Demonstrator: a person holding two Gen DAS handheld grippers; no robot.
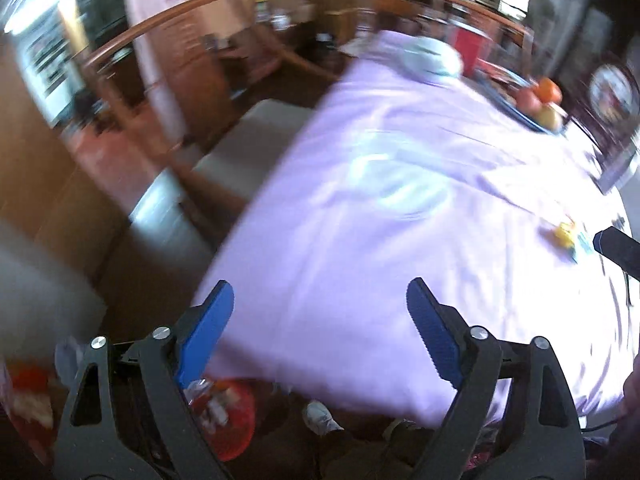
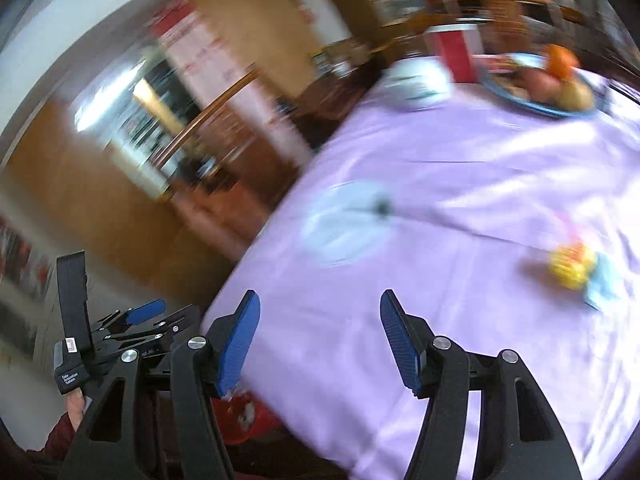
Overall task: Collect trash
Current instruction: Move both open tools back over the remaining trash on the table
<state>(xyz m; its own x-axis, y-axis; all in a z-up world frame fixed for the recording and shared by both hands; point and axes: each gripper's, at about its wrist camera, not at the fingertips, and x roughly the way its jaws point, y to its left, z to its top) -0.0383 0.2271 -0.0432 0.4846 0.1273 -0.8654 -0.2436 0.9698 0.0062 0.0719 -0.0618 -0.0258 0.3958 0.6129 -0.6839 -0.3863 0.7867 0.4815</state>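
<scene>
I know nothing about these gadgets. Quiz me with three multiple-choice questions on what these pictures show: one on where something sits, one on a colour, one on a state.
1. Where is the plate of fruit?
A. at the table's far end
B. on the floor
C. between the fingers

2. What colour is the tablecloth?
A. green
B. lilac
C. black

3. How is the right gripper?
A. shut on a cup
B. shut on paper
C. open, holding nothing

Answers: 1 A, the plate lies far off beside a white bundle. 2 B, pale purple cloth covers the table. 3 C, only cloth shows between its blue fingers.
</scene>
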